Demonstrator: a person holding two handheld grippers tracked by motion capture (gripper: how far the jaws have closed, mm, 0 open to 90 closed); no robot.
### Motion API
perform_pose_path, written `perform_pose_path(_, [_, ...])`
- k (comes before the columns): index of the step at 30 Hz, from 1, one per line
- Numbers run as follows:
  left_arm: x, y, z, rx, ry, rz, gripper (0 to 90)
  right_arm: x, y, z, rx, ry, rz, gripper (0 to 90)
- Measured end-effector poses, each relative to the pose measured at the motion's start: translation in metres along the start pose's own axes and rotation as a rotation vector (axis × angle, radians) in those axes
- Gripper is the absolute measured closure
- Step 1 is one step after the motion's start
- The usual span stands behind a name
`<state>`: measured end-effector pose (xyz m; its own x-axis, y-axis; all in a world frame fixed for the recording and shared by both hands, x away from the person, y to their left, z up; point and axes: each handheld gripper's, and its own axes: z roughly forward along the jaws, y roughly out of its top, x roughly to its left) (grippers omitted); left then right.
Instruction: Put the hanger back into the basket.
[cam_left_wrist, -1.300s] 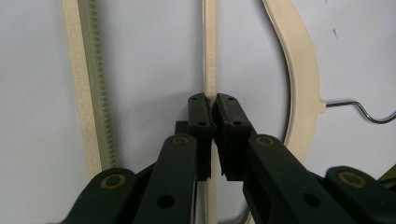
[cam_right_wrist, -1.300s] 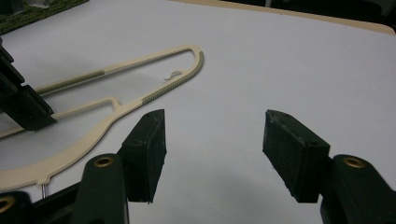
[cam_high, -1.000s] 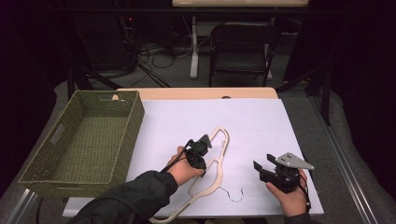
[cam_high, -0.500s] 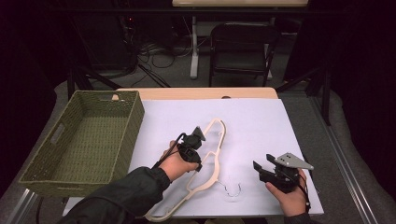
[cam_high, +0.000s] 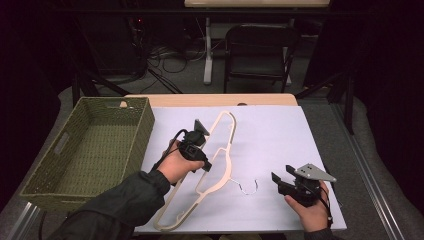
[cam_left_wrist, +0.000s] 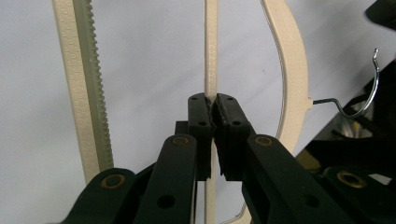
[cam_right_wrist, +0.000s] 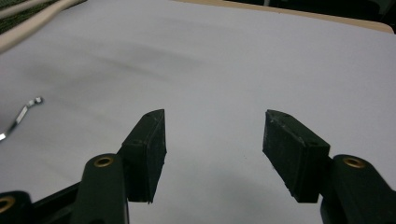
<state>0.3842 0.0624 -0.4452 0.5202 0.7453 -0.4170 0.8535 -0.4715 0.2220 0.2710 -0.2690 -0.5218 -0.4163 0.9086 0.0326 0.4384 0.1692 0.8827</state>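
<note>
While the left gripper (cam_high: 196, 146) is clamping the hanger (cam_high: 216, 165), its jaws are pinching together on the thin centre bar, seen close up in the left gripper view (cam_left_wrist: 212, 109). Hanger (cam_left_wrist: 289, 84) is sitting right at the pads: ribbed bar to one side of the jaws, curved shoulder to the other, both running away from the gripper. Past the shoulder, the wire hook (cam_left_wrist: 362, 95) is sticking out sideways. In the high view the hanger is tilting, far end raised beyond the gripper, near end trailing back under the sleeve toward the table edge. White sheet (cam_high: 280, 145) is lying beneath all of it.

Right gripper (cam_high: 290, 182) is resting low on the sheet, near the person's side, well apart from the left one. Its jaws are standing apart, nothing between them (cam_right_wrist: 212, 149); bare sheet (cam_right_wrist: 233, 70) ahead of the pads. Hook (cam_high: 248, 187) is lying between the two grippers, closer to the right one, not touching it.

Farther off, beyond the left gripper's outer side, the wicker basket (cam_high: 35, 187) is sitting beside the sheet. Chair (cam_high: 260, 50) is standing past the table's far edge.
</note>
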Motion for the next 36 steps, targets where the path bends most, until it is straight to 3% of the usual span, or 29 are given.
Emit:
perform_pose_path(9, [0.015,-0.001,-0.028,-0.068,-0.075,-0.052,85.9,0.000,0.000,0.000,-0.002,-0.001,0.001,39.3])
perform_pose_path(19, [0.023,-0.003,-0.050,-0.112,-0.080,-0.080,85.9,0.000,0.000,0.000,-0.006,-0.003,0.006,39.3])
perform_pose_path(23, [0.027,-0.004,-0.069,-0.144,-0.090,-0.094,85.9,-0.001,0.000,0.000,-0.002,-0.002,0.007,39.3])
perform_pose_path(27, [0.035,-0.007,-0.097,-0.183,-0.075,-0.110,85.9,0.000,0.000,0.000,-0.006,-0.002,0.007,39.3])
perform_pose_path(29, [0.037,-0.008,-0.102,-0.192,-0.076,-0.117,85.9,0.000,0.000,0.000,-0.003,-0.003,0.006,39.3])
perform_pose_path(33, [0.052,-0.014,-0.134,-0.264,-0.088,-0.160,85.9,0.000,0.000,0.000,-0.005,-0.004,0.004,39.3])
perform_pose_path(36, [0.060,-0.017,-0.147,-0.291,-0.075,-0.185,85.9,0.000,0.000,0.000,0.005,-0.004,0.004,39.3])
